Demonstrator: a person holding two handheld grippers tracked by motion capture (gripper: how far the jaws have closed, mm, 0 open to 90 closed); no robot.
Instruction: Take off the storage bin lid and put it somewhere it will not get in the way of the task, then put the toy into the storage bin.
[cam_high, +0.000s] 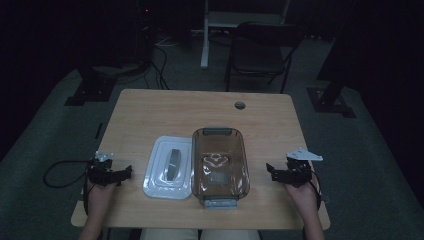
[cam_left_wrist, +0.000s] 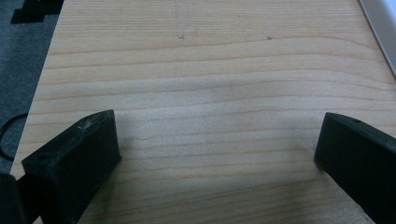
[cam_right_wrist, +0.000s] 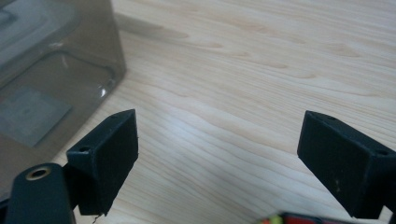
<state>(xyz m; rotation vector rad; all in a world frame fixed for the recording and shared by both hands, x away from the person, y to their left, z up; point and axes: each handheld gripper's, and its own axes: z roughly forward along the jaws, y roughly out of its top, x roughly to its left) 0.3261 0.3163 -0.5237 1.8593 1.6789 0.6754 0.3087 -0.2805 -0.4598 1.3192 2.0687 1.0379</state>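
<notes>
- Looking at your setup, the clear brownish plastic container sits mid-tabletop toward your edge, and its white lid lies flat just beside it on the left, edges touching or nearly so.
- Your left tongs rest near the left edge with jaws spread wide over bare wood, holding nothing; the lid's corner peeks in at the upper right of the left gripper view.
- Your right tongs sit on the other side, also gaping and empty, with the container wall just off to one side in the right gripper view.
- My guess is the lid is light and a bit flexy, so it'll bow if you pinch one corner. The raised grey handle bar in its middle looks like the sane place to grab.
- The container is probably rigid, smooth and slippery-walled. I'd pinch the rim or one of the grey end tabs, not the slick side.
- The wood-grain tabletop looks smooth, so the box could skate when you press the lid on. Steady it with the other tongs.
</notes>
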